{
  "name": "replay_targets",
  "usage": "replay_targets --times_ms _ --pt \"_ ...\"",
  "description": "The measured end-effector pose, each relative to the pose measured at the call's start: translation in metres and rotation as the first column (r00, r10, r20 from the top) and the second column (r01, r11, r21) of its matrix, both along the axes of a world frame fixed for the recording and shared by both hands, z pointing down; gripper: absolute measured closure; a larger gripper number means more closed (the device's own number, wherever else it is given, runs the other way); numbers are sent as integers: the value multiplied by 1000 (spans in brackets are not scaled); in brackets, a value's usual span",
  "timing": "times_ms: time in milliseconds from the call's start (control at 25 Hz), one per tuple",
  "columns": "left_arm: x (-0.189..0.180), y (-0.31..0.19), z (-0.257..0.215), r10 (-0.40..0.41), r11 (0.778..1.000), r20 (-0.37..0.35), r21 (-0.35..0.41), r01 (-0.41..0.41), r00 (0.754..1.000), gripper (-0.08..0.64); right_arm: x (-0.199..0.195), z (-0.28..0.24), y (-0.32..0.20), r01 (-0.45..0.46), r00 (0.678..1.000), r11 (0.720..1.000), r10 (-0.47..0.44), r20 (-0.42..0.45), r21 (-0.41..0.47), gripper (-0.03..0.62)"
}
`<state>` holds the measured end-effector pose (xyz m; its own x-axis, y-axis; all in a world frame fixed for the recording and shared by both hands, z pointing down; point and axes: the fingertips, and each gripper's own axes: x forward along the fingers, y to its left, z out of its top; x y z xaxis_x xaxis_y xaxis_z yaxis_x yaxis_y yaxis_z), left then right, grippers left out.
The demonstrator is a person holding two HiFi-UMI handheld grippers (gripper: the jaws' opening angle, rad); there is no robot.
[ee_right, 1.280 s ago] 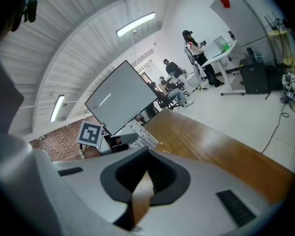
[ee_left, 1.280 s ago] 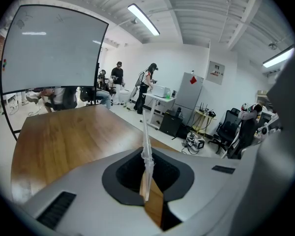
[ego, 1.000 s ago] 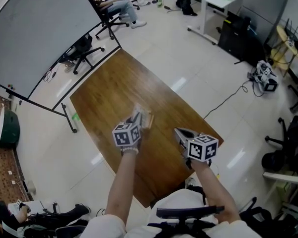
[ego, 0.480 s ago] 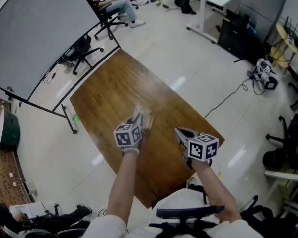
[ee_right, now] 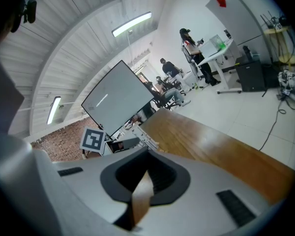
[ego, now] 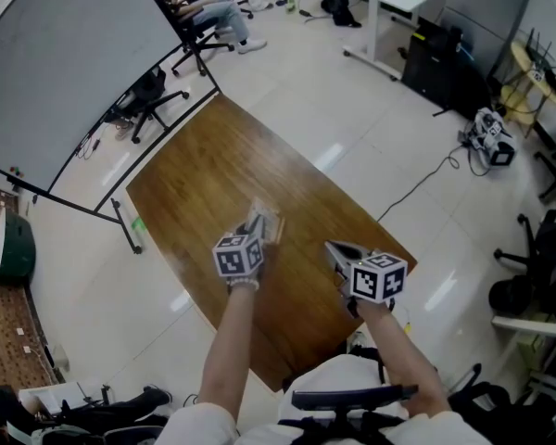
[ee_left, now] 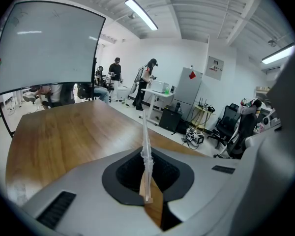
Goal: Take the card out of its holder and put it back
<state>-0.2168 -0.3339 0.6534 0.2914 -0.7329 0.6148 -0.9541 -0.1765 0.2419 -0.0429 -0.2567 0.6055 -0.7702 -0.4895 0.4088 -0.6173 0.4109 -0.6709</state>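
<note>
Nothing has shifted since a second ago; both grippers keep their places over the wooden table (ego: pixel 213 174). Left gripper (ego: pixel 257 229): jaws pinch the clear card holder (ee_left: pixel 146 132), upright, edge-on, off the tabletop. Card inside: cannot tell. Right gripper (ego: pixel 337 251): just beside it, jaws together, nothing between.

Over us bright, even light from ceiling strips (ee_left: pixel 141 14), glare on floor (ego: pixel 371 128) and table (ego: pixel 204 193), fisheye-bent edges.
</note>
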Motion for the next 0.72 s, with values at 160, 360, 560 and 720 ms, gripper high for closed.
replay_targets --times_ms 160,360,560,720 --pt "4 0 2 13 1000 9 2 -13 1000 546 5 6 0 -10 1000 1000 10 -2 -9 592" --pt "4 0 4 27 1000 23 5 -27 999 546 5 9 1 -14 1000 1000 14 -7 -16 592" --pt "3 -1 7 14 1000 -25 -6 -14 1000 546 5 12 1 -16 1000 1000 15 -8 -21 592" --pt "4 0 7 35 999 -2 -1 -35 999 546 3 12 1 -14 1000 1000 13 -8 -21 592"
